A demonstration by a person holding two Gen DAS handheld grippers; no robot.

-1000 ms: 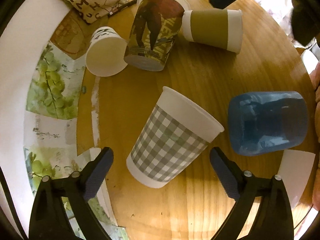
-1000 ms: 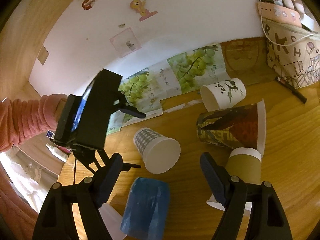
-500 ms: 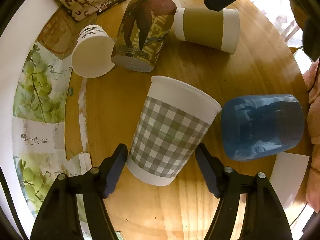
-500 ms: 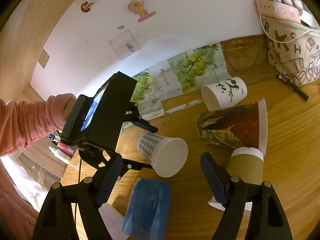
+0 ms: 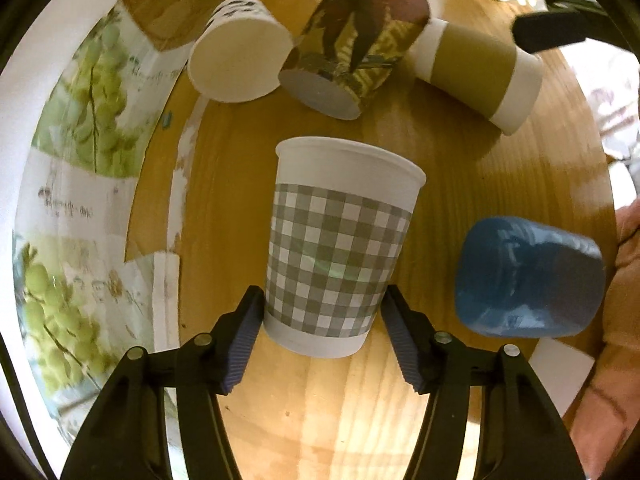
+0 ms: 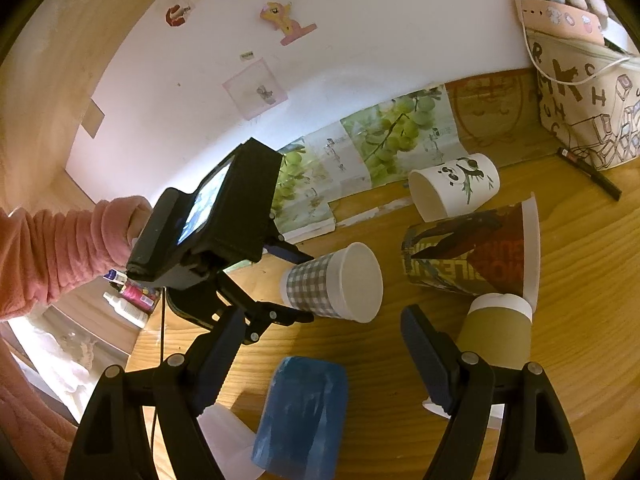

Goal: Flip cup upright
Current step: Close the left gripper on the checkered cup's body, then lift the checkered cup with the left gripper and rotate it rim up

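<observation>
The grey-and-white checked paper cup [image 5: 340,248] lies on its side on the wooden tabletop [image 5: 460,168], its base end between the left tongs [image 5: 322,320], whose pads pinch its lower wall. Light and thin-walled, it probably crushes easily; the stiffer base ring suits gripping. The right tongs [image 6: 320,354] hover spread, holding nothing.

Wooden table [image 5: 460,168] w/ four cups lying on sides: panda cup [image 6: 456,188], picture-print cup [image 6: 472,256], olive-banded cup [image 6: 496,332], blue cup [image 6: 300,412]. Grape poster [image 6: 396,136] vs. white wall; lettered bag [image 6: 588,116], pen [image 6: 588,172] at rt.
</observation>
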